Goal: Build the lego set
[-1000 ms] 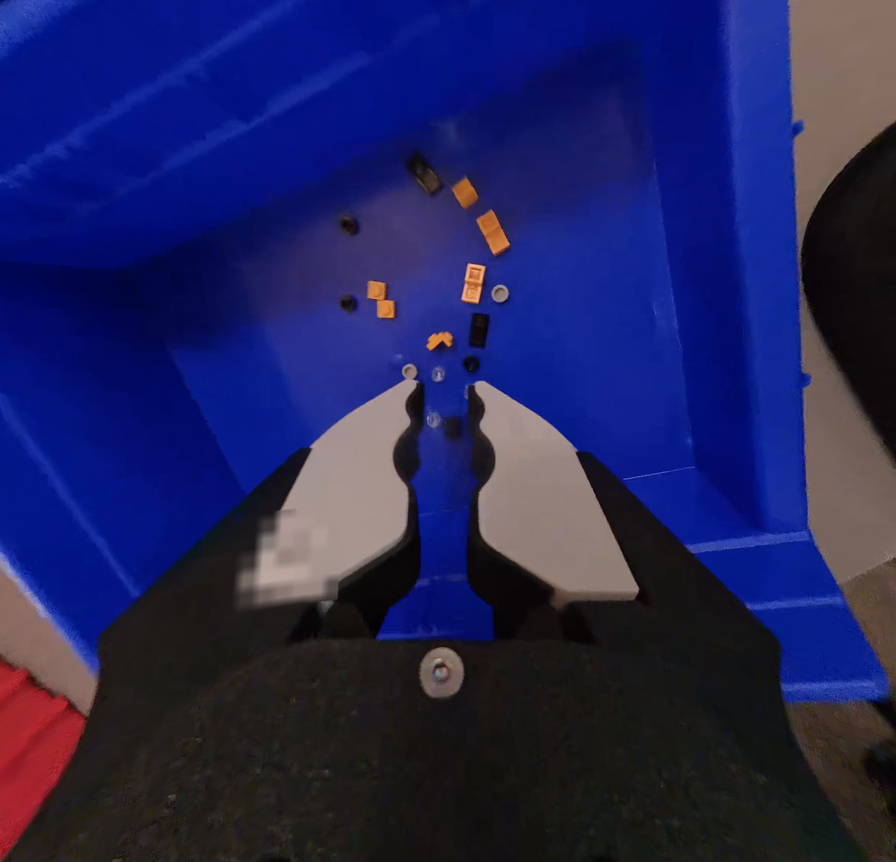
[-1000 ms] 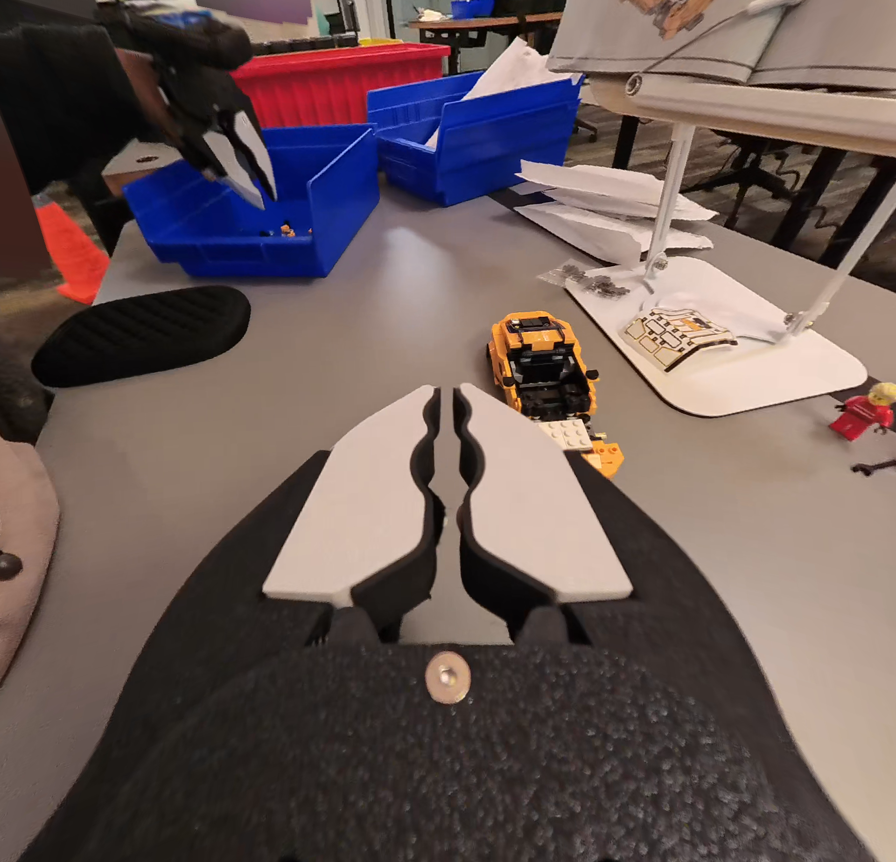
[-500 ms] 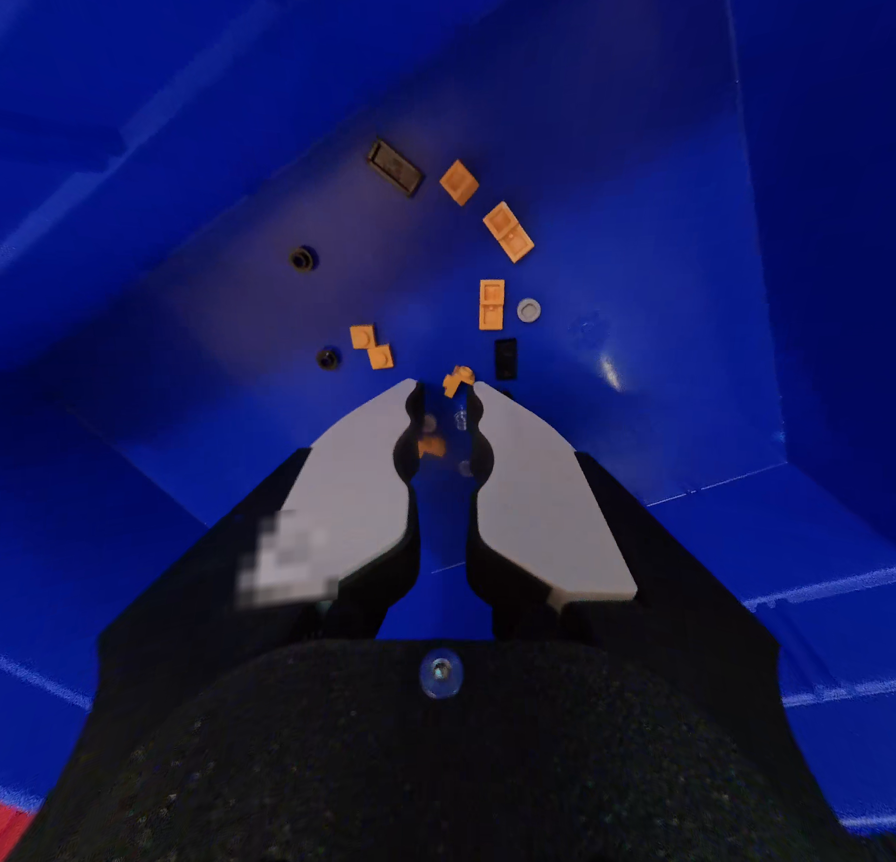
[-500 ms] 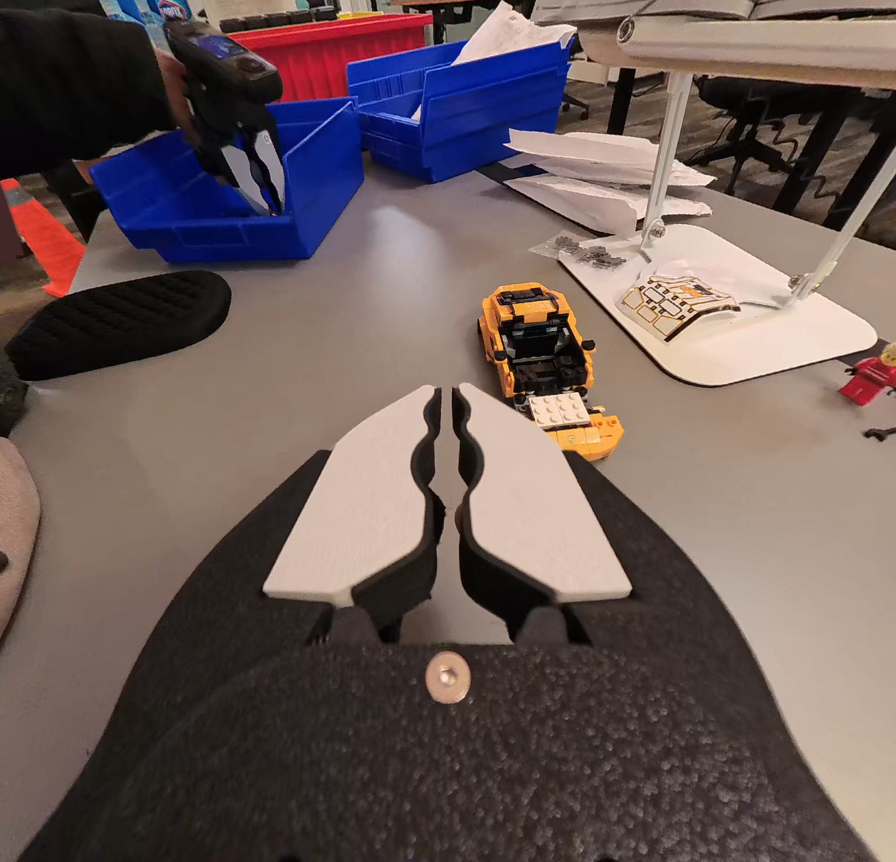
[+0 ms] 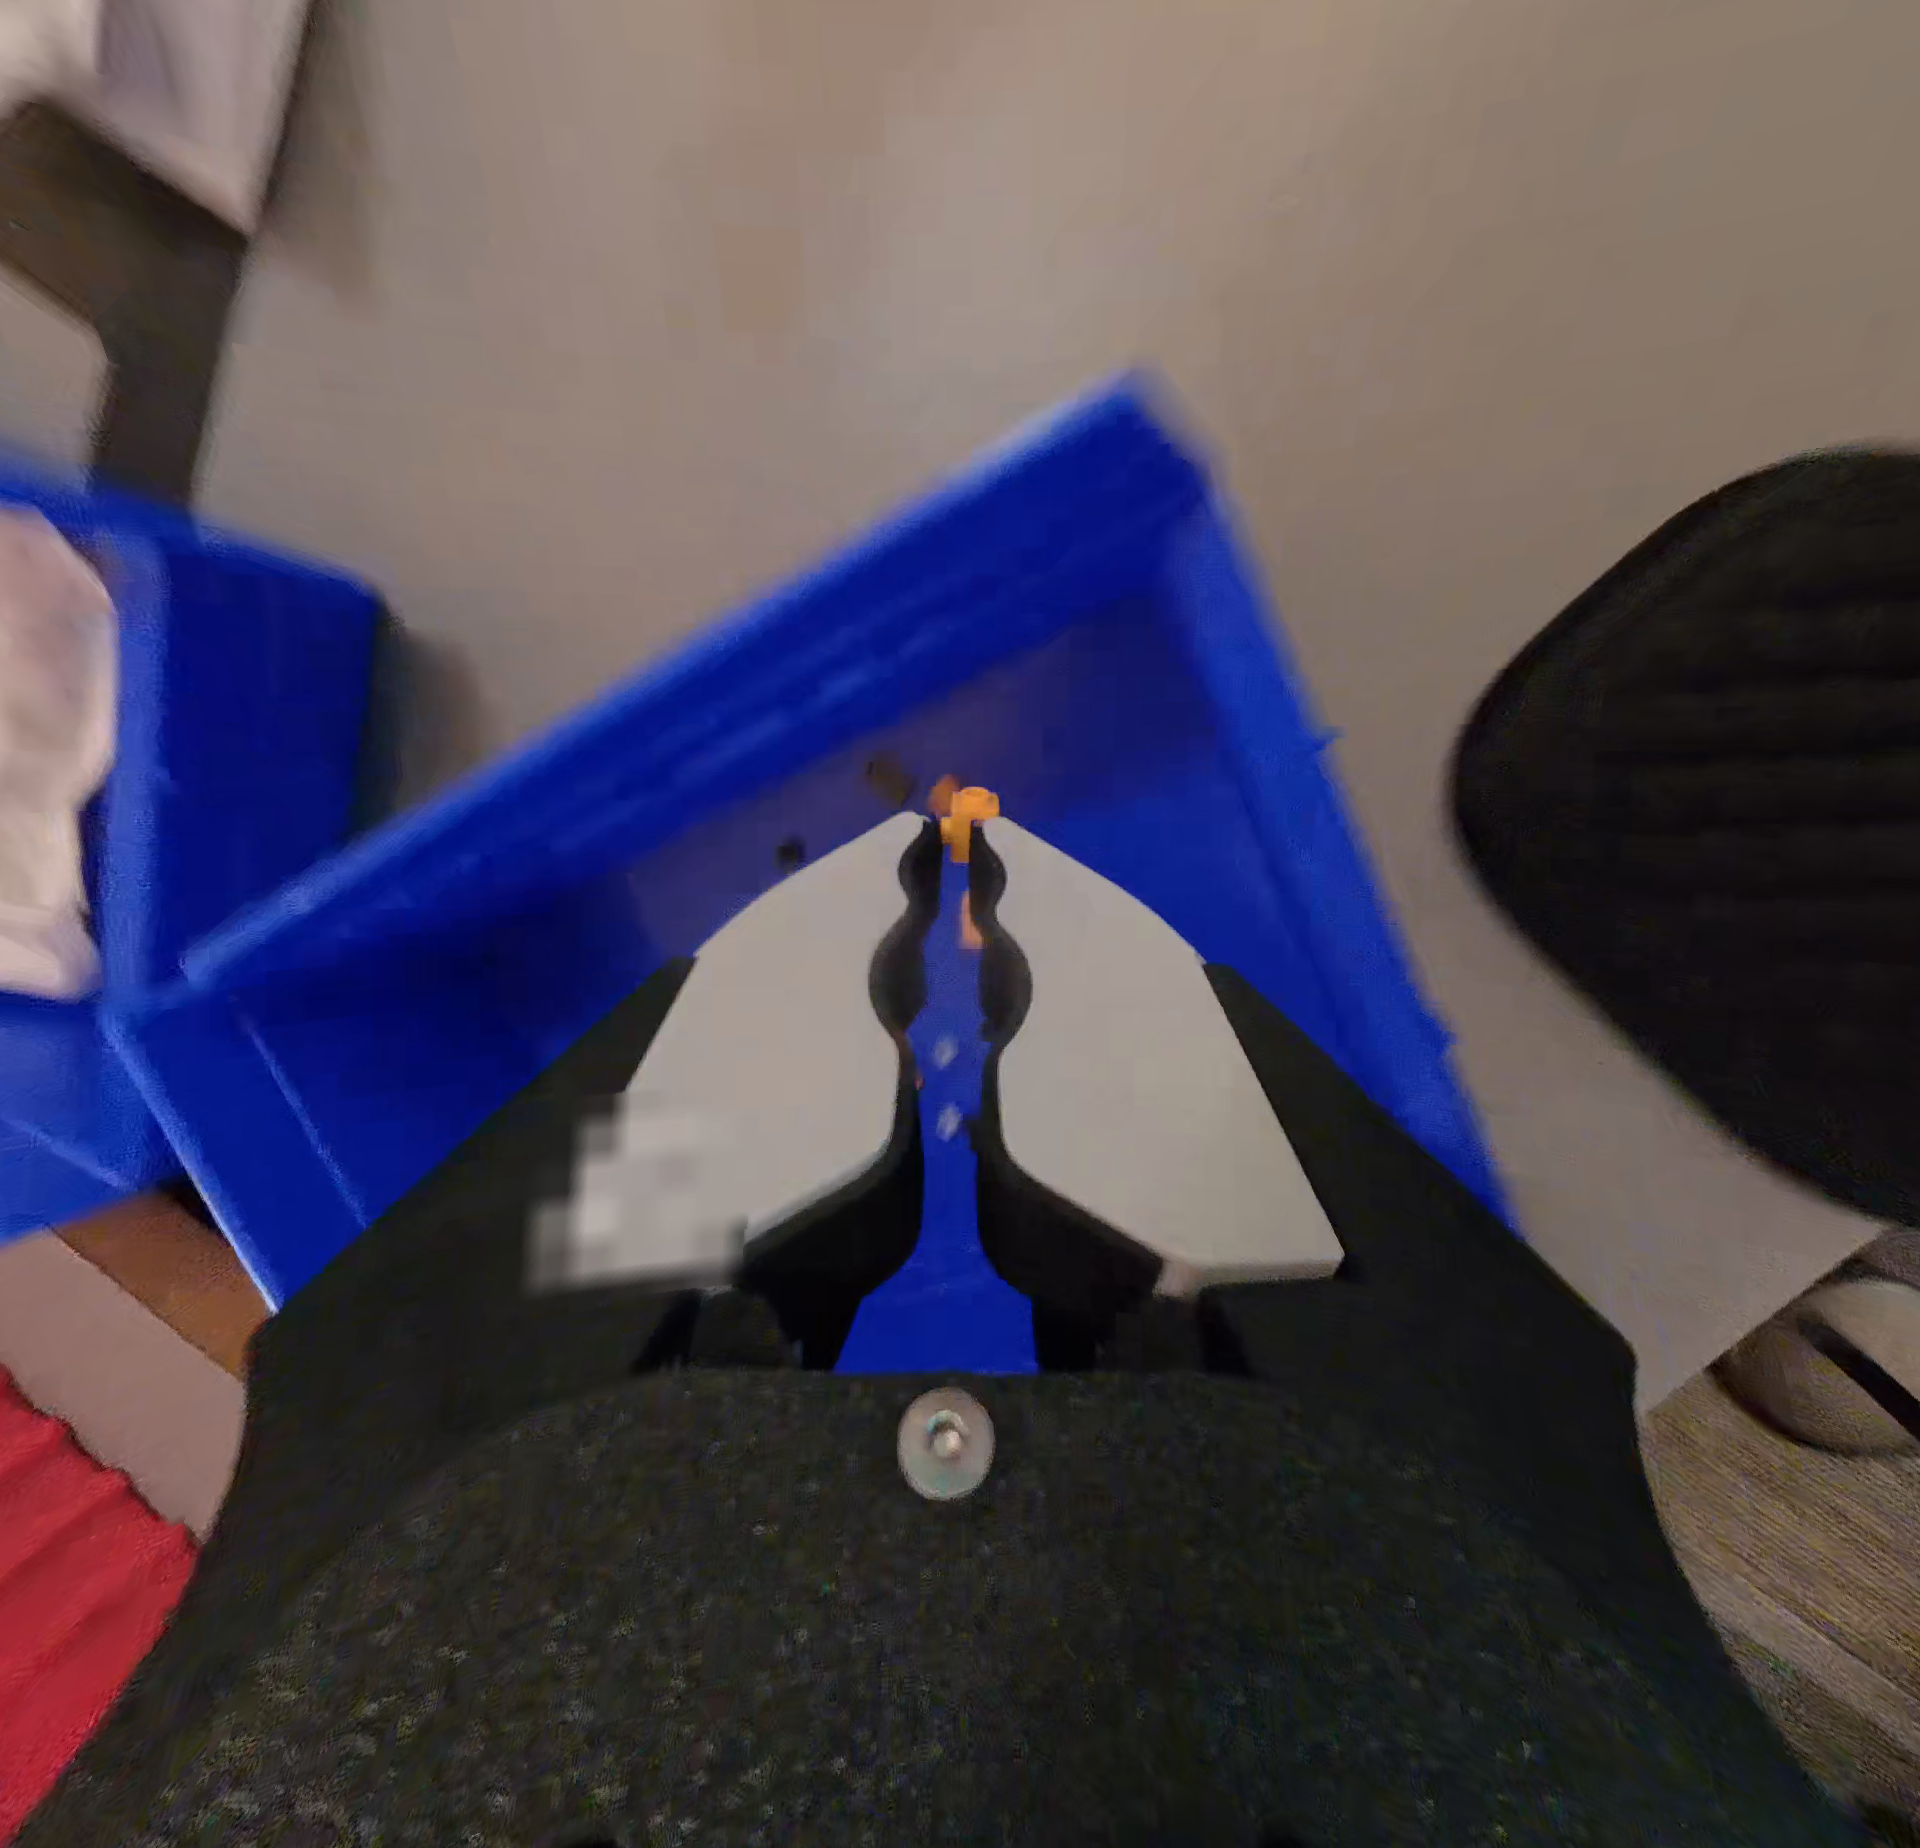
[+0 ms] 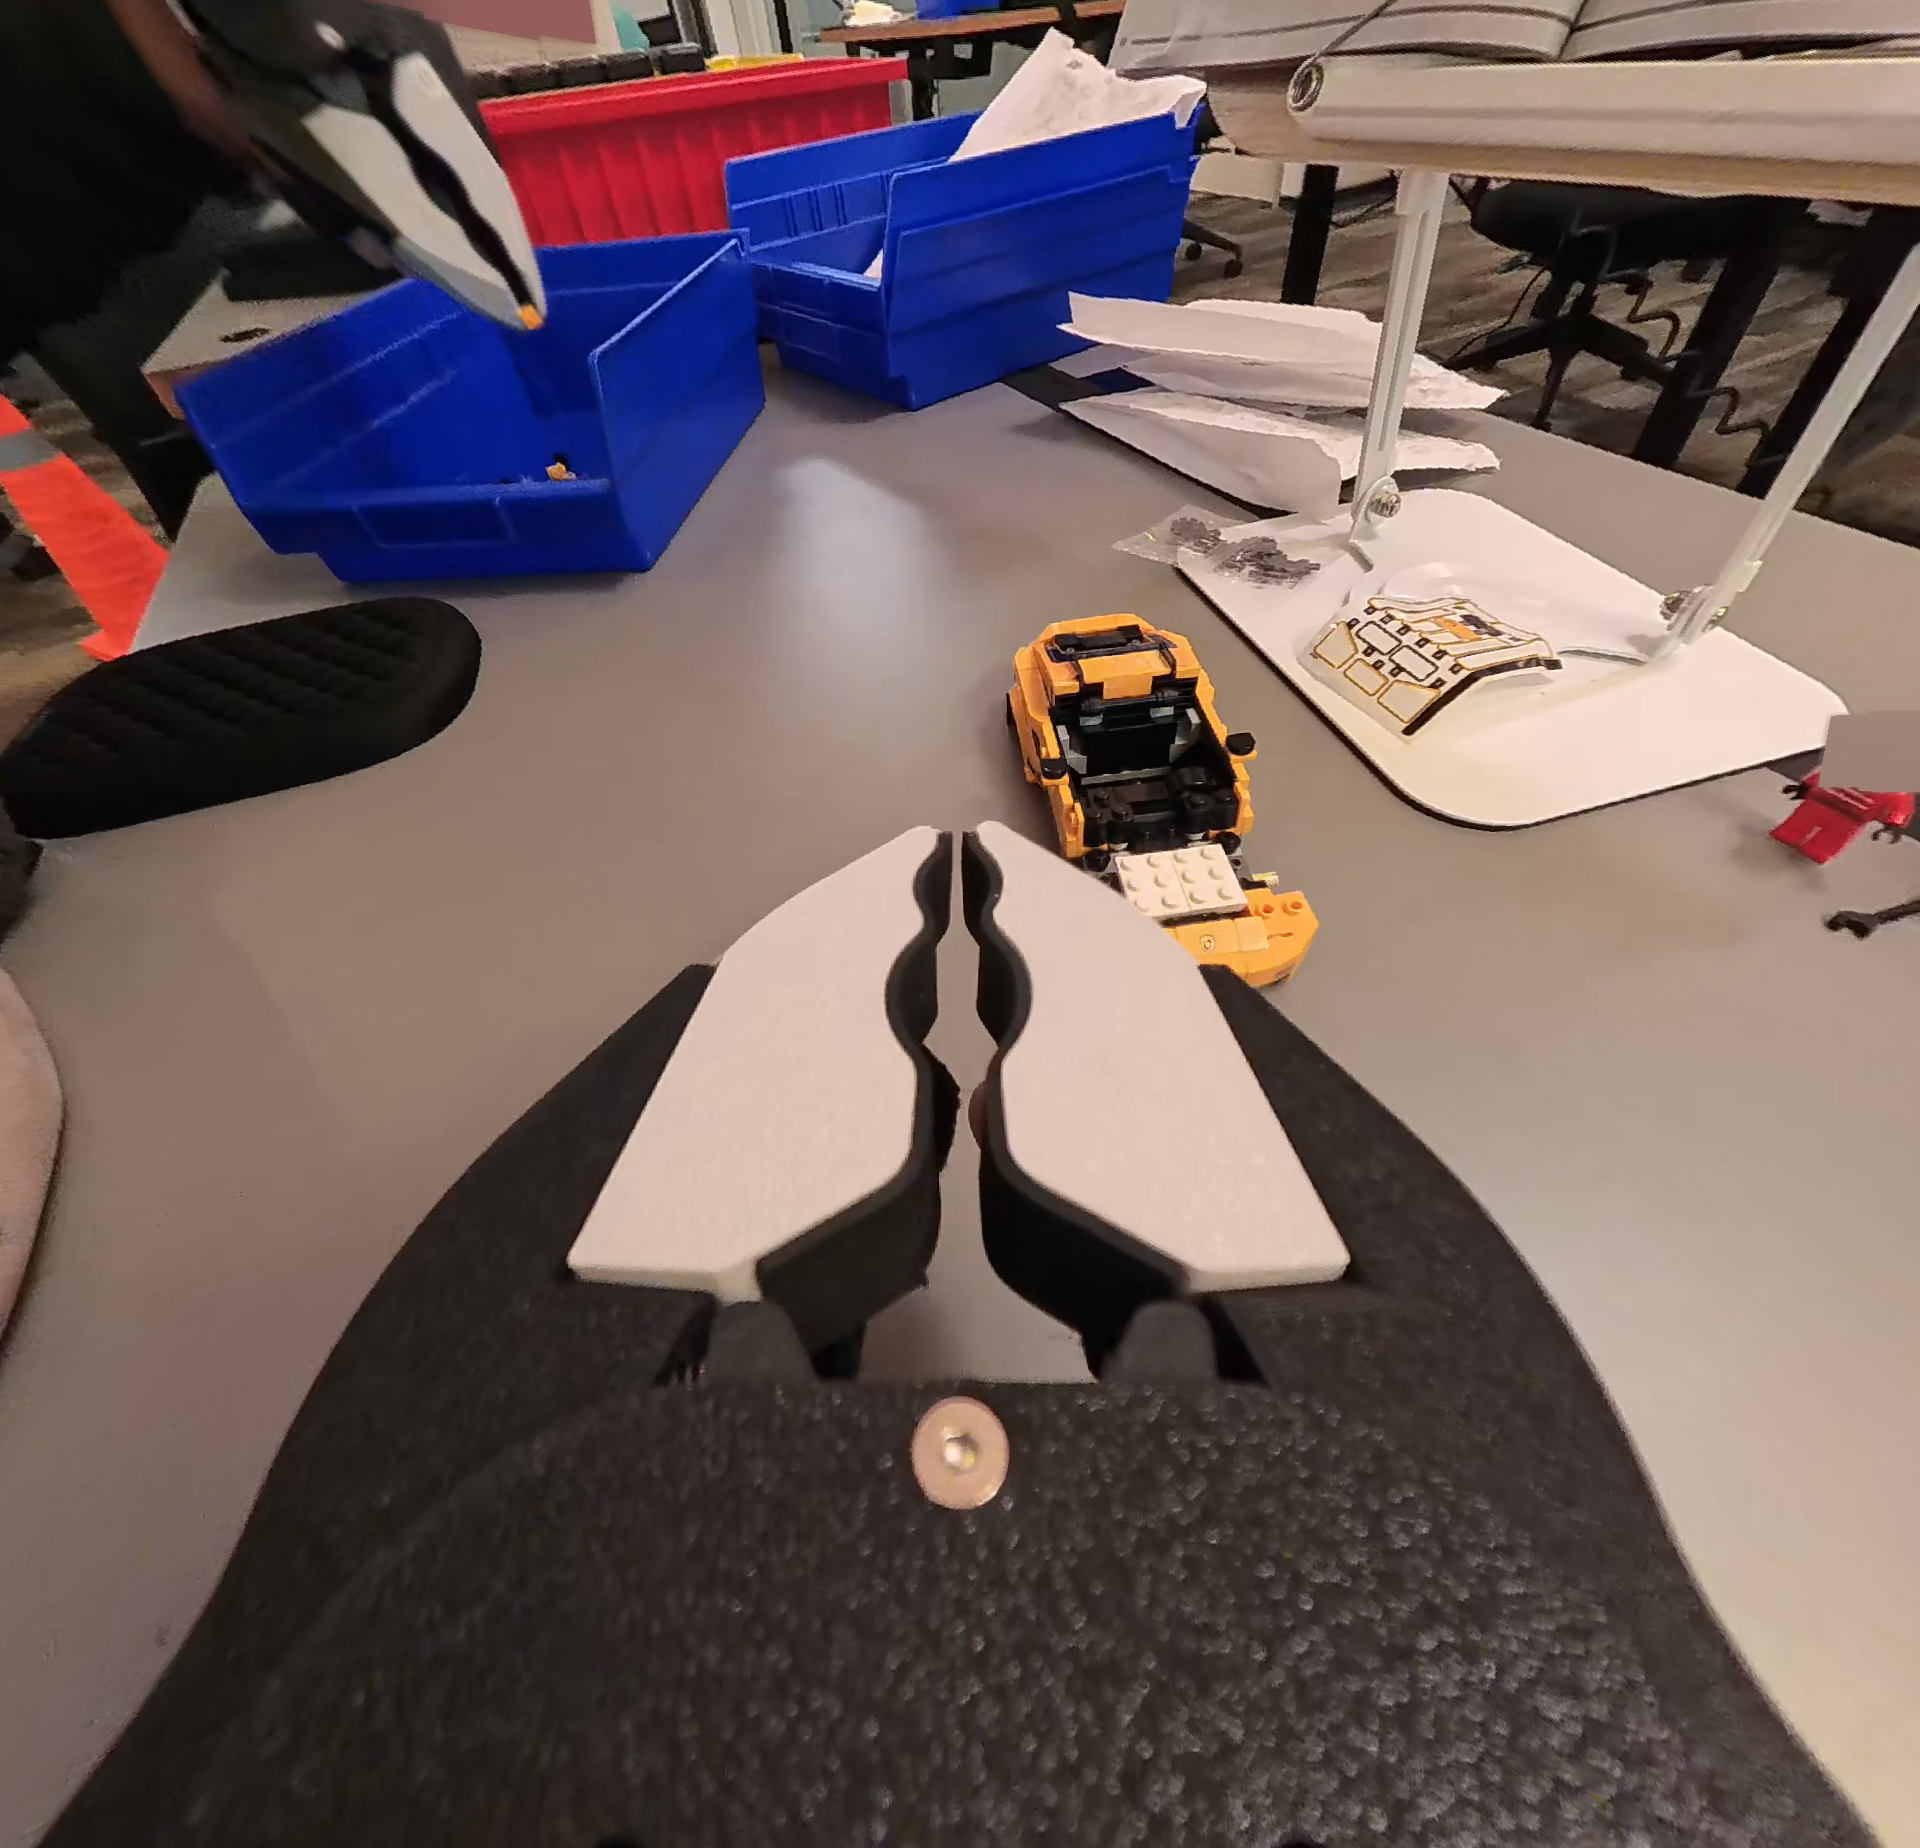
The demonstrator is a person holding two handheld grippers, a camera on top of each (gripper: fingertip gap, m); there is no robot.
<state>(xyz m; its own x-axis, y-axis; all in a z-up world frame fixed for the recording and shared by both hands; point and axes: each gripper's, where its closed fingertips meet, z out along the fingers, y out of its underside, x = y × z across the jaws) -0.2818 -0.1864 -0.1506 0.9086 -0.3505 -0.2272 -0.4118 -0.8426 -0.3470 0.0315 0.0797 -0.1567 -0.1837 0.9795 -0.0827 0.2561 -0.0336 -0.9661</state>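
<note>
Left fingers (image 5: pixel 1049 925) — orange piece (image 5: pixel 964 813) pinched

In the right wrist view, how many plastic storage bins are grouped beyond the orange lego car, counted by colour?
Blue plastic storage bins: 2
Red plastic storage bin: 1
Total: 3

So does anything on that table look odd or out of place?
Only mildly: the half-built orange toy car has loose-looking white and orange plates at its near end, and the curled white sticker sheet won't lie flat. The left gripper pinches a small orange brick.
</note>
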